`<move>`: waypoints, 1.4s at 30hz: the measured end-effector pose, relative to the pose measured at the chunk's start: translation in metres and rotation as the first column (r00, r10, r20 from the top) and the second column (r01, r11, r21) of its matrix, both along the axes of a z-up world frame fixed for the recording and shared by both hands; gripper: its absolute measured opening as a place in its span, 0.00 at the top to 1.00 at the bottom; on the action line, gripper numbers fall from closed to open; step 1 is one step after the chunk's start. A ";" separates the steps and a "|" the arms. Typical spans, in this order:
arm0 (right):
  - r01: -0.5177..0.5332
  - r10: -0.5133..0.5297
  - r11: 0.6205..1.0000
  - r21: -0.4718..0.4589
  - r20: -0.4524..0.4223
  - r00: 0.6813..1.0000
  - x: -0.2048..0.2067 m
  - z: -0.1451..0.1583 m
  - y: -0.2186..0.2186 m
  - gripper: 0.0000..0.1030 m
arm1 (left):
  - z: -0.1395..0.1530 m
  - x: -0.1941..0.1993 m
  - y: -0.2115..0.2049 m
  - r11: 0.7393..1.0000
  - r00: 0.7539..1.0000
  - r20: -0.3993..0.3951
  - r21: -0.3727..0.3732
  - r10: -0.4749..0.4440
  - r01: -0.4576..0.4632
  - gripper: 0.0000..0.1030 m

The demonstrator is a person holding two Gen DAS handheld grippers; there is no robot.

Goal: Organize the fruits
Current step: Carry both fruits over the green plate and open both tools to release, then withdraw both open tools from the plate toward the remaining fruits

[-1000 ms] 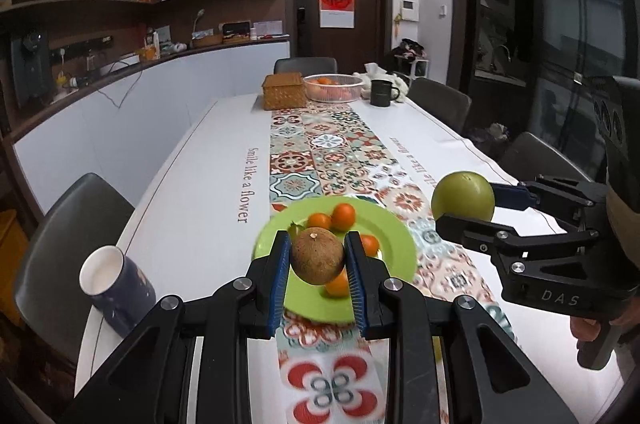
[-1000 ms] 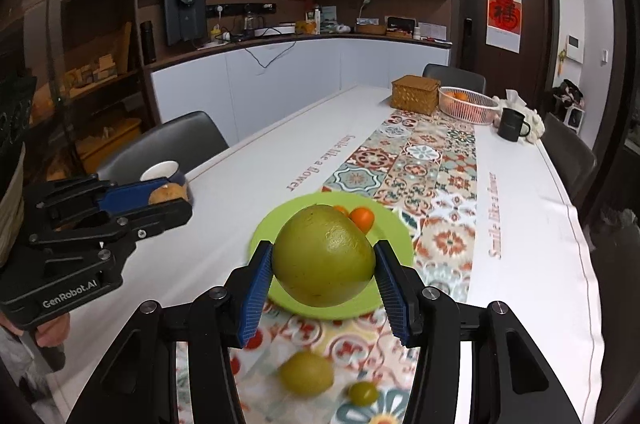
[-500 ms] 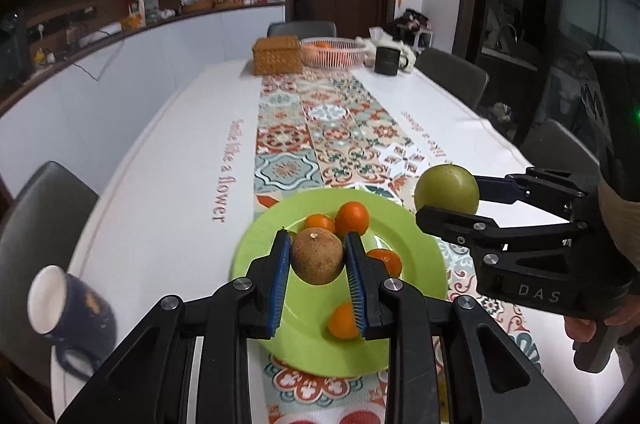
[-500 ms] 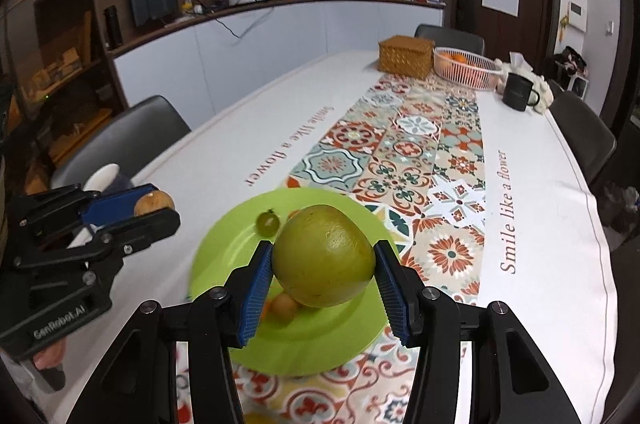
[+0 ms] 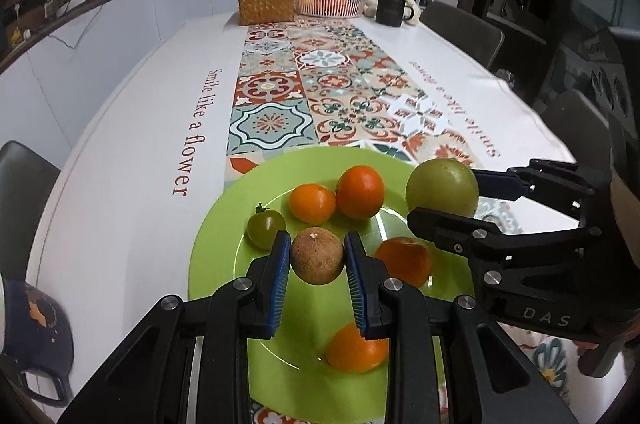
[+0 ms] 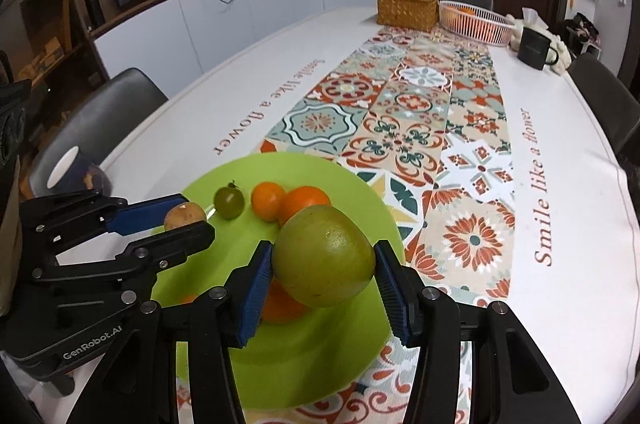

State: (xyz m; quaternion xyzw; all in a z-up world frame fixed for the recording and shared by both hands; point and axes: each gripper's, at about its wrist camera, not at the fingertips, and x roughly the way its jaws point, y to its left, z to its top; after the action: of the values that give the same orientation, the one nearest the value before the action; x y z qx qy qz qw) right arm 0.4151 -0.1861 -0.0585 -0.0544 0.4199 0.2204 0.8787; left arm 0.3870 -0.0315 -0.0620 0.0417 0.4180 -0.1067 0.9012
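Note:
A green plate [image 5: 216,244] [image 6: 192,192] lies on the patterned runner and holds several oranges [image 5: 359,186] [image 6: 269,201] and a small green fruit [image 5: 265,227] [image 6: 229,201]. My left gripper [image 5: 317,256] [image 6: 182,220] is shut on a small brown round fruit [image 5: 317,255] [image 6: 185,215], held just above the plate's middle. My right gripper [image 6: 324,262] [image 5: 444,196] is shut on a large green fruit [image 6: 324,256] [image 5: 442,187], held above the plate's right side.
A dark mug [image 5: 32,336] [image 6: 76,172] stands at the table's near left edge. At the far end are a wicker box [image 5: 265,4] [image 6: 407,4], a white basket [image 5: 330,0] [image 6: 474,22] with oranges and a black mug [image 5: 391,9] [image 6: 534,48]. Chairs surround the table.
Both grippers have moved forward and down over the plate, each still holding its fruit. The plate now fills more of both views.

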 end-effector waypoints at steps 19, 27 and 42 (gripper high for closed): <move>0.012 -0.010 1.000 -0.016 0.155 0.988 -0.045 0.029 -0.012 0.34 | 0.039 -0.055 0.006 0.994 0.987 0.153 0.086 0.053 -0.067 0.35; 0.049 -0.042 0.999 -0.016 0.276 0.960 -0.108 0.064 -0.032 0.28 | 0.080 -0.114 -0.005 0.995 0.968 0.251 0.086 0.024 -0.047 0.21; 0.065 -0.053 0.998 -0.019 0.368 0.928 -0.203 0.094 -0.061 0.28 | 0.098 -0.197 -0.035 0.995 0.945 0.323 0.101 -0.057 0.026 0.15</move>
State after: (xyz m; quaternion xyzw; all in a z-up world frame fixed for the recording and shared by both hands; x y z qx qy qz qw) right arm 0.2122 -0.2469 0.0352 -0.0955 0.2531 0.1734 0.9470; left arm 0.1898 -0.0669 0.0358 0.1103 0.2672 -0.0974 0.9523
